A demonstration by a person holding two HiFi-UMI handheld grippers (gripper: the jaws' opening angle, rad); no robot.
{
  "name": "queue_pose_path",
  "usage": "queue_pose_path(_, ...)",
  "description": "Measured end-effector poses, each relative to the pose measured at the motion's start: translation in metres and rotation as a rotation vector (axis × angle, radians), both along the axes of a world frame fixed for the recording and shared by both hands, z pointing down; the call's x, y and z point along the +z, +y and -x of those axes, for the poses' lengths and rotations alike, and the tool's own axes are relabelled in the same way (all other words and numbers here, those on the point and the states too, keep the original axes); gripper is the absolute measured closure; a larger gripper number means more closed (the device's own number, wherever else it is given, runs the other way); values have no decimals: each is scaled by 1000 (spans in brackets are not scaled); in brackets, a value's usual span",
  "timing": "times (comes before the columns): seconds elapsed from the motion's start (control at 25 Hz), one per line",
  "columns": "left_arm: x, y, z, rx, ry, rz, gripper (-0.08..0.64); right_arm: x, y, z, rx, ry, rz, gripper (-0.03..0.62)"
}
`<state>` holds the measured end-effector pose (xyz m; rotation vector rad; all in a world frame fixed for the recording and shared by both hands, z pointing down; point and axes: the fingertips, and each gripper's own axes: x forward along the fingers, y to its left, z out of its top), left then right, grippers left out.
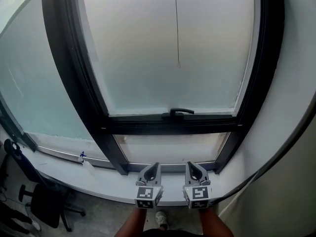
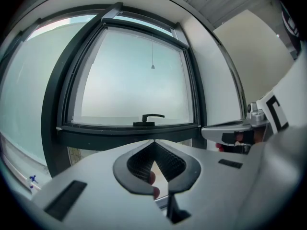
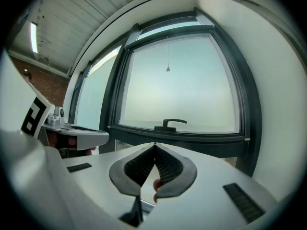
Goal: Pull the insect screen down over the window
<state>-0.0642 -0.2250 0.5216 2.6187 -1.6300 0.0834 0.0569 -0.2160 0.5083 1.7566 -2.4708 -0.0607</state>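
A dark-framed window (image 1: pixel 170 125) with frosted glass fills the head view. A thin pull cord (image 1: pixel 177 28) hangs down the middle of the pane and ends in a small weight (image 1: pixel 178 65); the same cord weight (image 2: pixel 152 66) shows in the left gripper view and again (image 3: pixel 168 69) in the right gripper view. A black handle (image 1: pixel 178 112) sits on the lower sash bar. My left gripper (image 1: pixel 154 165) and right gripper (image 1: pixel 189 164) are side by side below the window, over the sill, both shut and holding nothing. The left gripper tips (image 2: pixel 154 141) and right gripper tips (image 3: pixel 154 144) meet.
The white sill (image 1: pixel 98 179) runs under the window. A black office chair (image 1: pixel 39 196) stands on the floor at lower left. A white wall (image 1: pixel 291 107) borders the window on the right. A small blue-and-white object (image 1: pixel 83 157) lies on the left sill rail.
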Motion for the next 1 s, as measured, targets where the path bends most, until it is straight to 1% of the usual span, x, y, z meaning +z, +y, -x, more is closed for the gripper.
queue_pose_path(0.16, -3, -40, 6, 21, 0, -2, 560, -6, -34, 3, 26, -13, -3, 589)
queue_pose_path(0.32, 0, -75, 13, 33, -29, -14, 561, -8, -65, 9, 19, -16, -38, 589)
queue_pose_path(0.4, -5, -89, 15, 40, -11, -17, 561, -9, -79, 11, 22, -7, -54, 589)
queue_pose_path(0.48, -9, -101, 17, 52, -2, -21, 561, -11, -90, 12, 37, -1, -56, 589)
queue_pose_path(0.68, -10, -128, 15, 87, -41, -28, 561, -15, -108, 4, 88, 5, -53, 589)
queue_pose_path(0.8, -21, -136, 8, 86, -23, -49, 561, -18, -116, -5, 107, 19, -39, 589)
queue_pose_path(1.0, -51, -151, -6, 91, 0, -110, 561, -57, -141, -14, 98, 34, -134, 589)
